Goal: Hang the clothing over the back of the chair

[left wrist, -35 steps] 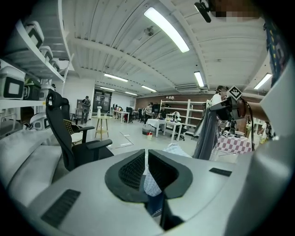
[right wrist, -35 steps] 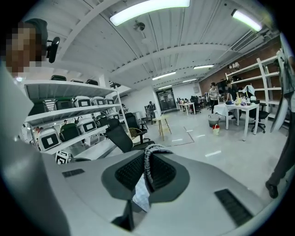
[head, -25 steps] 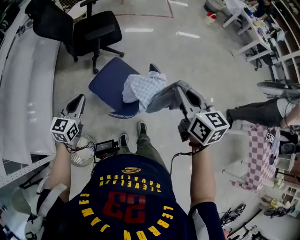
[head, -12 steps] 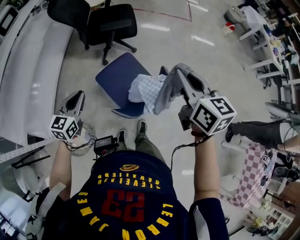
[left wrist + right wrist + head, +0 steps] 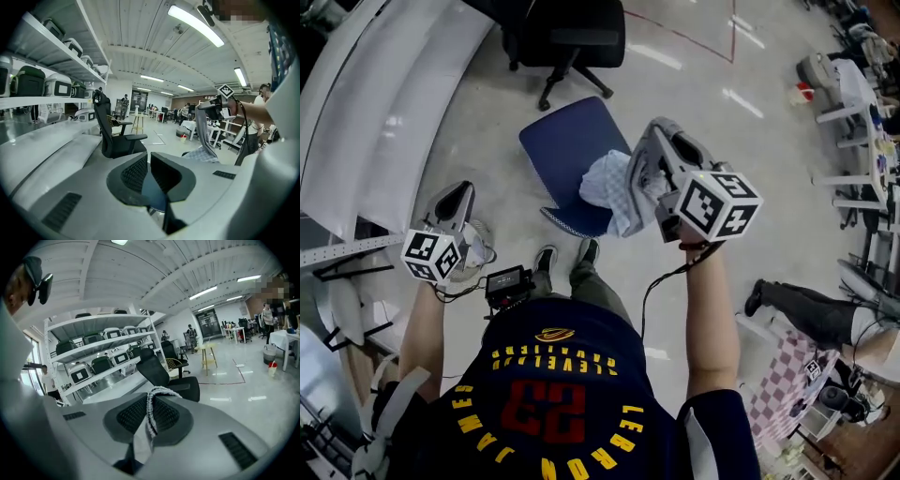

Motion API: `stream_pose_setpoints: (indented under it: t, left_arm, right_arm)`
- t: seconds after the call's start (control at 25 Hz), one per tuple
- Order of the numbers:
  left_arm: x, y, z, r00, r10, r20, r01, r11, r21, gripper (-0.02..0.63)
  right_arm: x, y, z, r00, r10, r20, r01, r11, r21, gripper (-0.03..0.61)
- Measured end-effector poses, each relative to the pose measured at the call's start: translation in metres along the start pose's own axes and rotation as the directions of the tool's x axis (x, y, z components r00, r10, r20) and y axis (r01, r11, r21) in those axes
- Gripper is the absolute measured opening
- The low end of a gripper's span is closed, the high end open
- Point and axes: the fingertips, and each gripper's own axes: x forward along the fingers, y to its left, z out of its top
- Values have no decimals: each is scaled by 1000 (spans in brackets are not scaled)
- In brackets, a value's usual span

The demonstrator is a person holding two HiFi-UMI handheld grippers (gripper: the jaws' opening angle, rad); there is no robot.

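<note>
Clearly the right gripper (image 5: 649, 148) carries the job: its fingers (image 5: 133, 416) are pressed together on a bunched edge of the clothing (image 5: 614, 187), which stands up as a thin ridge between the pads in the right gripper view. From that pinch the clothing (image 5: 202, 136) hangs straight down, long axis vertical. Its checked lower end spreads out below the fingers, over the near part of the blue chair (image 5: 567, 150).

The chair lies below and just ahead of the right fingers. From above I cannot tell which edge is its back, though the pale-rimmed edge nearest the person looks the likeliest. If so, the coming move probably needs the pinched end carried across that edge so the cloth falls on both sides.

The left gripper (image 5: 457, 199) is well apart to the left of the clothing. Its fingers (image 5: 133, 173) are drawn nearly together, with only a slit between them and nothing in it. The right hand is much the nearer. A black chair (image 5: 567, 37) stands farther ahead, beyond the blue one.
</note>
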Motion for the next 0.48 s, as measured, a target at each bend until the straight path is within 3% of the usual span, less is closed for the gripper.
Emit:
stream_pose_setpoints:
  t: [0.28, 0.48]
  left_arm:
    - [-2, 8, -15, 999, 47, -27, -47, 999, -22, 21]
    - [4, 13, -25, 997, 57, -42, -59, 997, -40, 21]
  right_arm:
    - [59, -27, -56, 988, 2, -155, 4, 999, 36, 34]
    - [89, -32, -109, 957, 43, -286, -11, 994, 113, 34]
